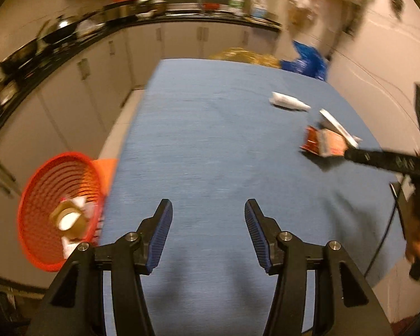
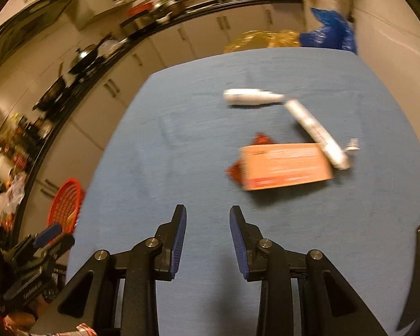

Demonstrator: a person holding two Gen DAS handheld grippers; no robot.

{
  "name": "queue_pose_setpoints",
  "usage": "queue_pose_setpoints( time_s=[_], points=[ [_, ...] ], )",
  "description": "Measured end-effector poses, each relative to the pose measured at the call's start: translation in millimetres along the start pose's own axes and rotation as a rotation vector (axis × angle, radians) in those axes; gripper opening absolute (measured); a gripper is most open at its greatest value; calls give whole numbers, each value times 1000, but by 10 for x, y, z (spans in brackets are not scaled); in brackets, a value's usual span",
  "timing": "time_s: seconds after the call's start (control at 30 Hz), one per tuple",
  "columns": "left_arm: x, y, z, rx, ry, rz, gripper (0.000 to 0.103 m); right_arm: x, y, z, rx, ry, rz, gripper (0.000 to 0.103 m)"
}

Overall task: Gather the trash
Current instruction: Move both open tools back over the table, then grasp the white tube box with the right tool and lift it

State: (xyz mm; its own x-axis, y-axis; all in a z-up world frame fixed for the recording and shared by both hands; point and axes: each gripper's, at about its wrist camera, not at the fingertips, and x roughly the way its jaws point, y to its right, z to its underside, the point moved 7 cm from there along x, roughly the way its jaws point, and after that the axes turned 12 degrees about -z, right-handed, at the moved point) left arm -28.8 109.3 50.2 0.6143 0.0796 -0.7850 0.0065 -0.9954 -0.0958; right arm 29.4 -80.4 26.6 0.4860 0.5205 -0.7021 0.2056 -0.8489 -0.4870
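Some trash lies in the basket (image 1: 46, 212) at nine o'clock. Box (image 2: 287, 166), wrapper (image 2: 261, 140), tube (image 2: 316, 134) and bottle (image 2: 252, 97) remain at one o'clock. Left gripper (image 1: 208, 233) and right gripper (image 2: 207, 238) both gape, empty.

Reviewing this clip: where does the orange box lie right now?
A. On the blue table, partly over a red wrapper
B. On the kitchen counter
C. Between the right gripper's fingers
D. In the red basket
A: the orange box lies flat on the blue table, with a red wrapper sticking out from under it; the right gripper is open and empty, short of the box.
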Motion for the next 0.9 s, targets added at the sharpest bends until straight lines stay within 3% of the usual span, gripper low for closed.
queue_pose_setpoints(
  time_s=[0.13, 0.3, 0.37, 0.47, 0.83, 0.9],
  points=[
    [-32, 360, -18, 60, -1, 34, 54, -101, 360, -278, 4, 23, 23, 34],
    [-49, 530, -6, 77, -9, 34, 56, -86, 659, -618, -10, 36, 100, 35],
    [-43, 544, 11, 66, -14, 26, 56, 5, 690, -716, -62, 7, 126, 47],
    [-29, 574, 20, 51, -27, 14, 57, 171, 694, -796, -126, -30, 140, 49],
    [11, 576, 23, -10, -50, -24, 57, 586, 991, -795, -214, -197, 251, 49],
    [32, 588, 17, -18, -52, -27, 57, 616, 1059, -770, -206, -220, 262, 37]
  ],
)
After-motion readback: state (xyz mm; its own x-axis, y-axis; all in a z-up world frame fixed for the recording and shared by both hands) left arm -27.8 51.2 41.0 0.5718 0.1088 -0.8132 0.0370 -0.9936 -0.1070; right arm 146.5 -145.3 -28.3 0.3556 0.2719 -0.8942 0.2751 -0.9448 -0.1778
